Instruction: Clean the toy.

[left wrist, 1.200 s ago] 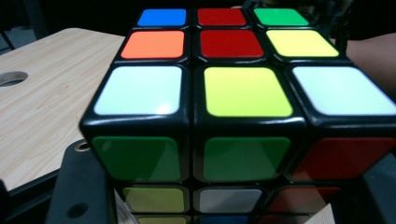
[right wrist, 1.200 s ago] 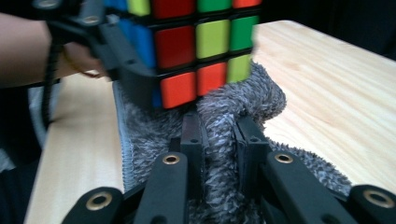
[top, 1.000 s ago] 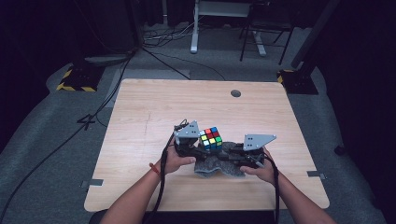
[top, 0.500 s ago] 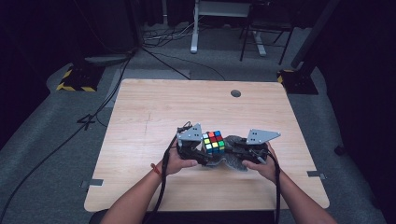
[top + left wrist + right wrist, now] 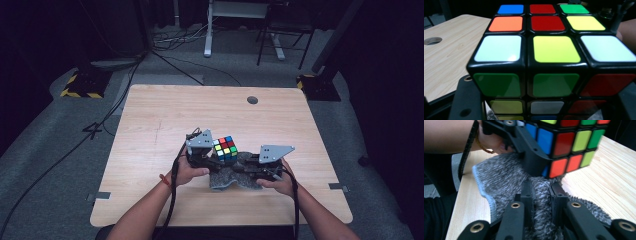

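A scrambled Rubik's cube is held just above a grey fuzzy cloth near the table's front middle. My left gripper is shut on the cube, which looms close in the left gripper view with a black jaw on each lower side. In the right gripper view the cube hangs over the cloth, and my right gripper is shut on a raised fold of that cloth. In the high view the right gripper sits just right of the cube, low on the cloth.
The wooden table has a round cable hole at the back. Cables trail from both grippers toward the front edge. Chair and desk legs stand on the floor beyond the table.
Both grippers have shifted only slightly. The cube stays gripped over the cloth, and the cloth looks more bunched under the right gripper.
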{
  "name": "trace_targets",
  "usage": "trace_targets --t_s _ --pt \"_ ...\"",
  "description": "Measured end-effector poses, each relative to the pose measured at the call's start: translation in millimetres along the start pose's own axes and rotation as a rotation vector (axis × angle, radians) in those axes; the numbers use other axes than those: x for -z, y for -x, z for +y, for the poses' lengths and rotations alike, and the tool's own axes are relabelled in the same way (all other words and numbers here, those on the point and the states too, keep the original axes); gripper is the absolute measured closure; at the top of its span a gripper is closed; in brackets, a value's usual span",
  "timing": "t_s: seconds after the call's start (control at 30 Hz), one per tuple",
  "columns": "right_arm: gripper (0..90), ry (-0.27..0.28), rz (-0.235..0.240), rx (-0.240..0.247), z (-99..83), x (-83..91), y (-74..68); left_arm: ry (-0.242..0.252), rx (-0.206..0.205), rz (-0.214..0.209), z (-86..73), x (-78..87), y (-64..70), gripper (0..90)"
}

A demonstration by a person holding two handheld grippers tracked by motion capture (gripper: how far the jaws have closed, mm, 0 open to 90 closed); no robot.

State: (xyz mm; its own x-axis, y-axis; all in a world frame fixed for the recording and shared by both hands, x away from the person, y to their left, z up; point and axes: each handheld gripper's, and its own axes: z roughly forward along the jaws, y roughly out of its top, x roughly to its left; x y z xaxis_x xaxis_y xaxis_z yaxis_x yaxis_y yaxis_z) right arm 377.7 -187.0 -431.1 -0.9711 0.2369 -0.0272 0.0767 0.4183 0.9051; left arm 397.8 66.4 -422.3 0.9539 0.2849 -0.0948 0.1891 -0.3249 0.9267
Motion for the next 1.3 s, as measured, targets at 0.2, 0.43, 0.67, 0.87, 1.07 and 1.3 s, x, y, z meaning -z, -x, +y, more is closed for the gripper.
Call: trace_targets --t_s 0.2,0.43,0.67,0.87,1.07,1.3 --pt "76.8 -0.018 -0.061 -0.014 -2.6 5.9 8.2 -0.021 -0.003 0.04 -2.0 1.2 -3.7 33.6" --pt "76.7 -0.068 -0.159 -0.031 -9.3 18.0 25.8 -0.066 -0.02 0.113 -8.5 2.3 -14.3 33.6" --pt "76.6 -0.144 -0.23 -0.069 -22.7 31.0 45.8 -0.126 0.006 0.135 -24.2 -6.2 -27.4 33.6" --pt "75.9 -0.174 -0.243 -0.119 -36.3 30.7 58.7 -0.198 0.039 0.134 -36.6 -16.3 -37.7 33.6" --pt "74.8 -0.231 -0.243 -0.136 -47.4 19.5 63.4 -0.25 0.052 0.104 -45.6 -26.3 -41.7 33.6" --pt "73.8 -0.252 -0.223 -0.145 -50.5 14.2 63.5 -0.29 0.051 0.07 -51.9 -35.3 -40.7 33.5"
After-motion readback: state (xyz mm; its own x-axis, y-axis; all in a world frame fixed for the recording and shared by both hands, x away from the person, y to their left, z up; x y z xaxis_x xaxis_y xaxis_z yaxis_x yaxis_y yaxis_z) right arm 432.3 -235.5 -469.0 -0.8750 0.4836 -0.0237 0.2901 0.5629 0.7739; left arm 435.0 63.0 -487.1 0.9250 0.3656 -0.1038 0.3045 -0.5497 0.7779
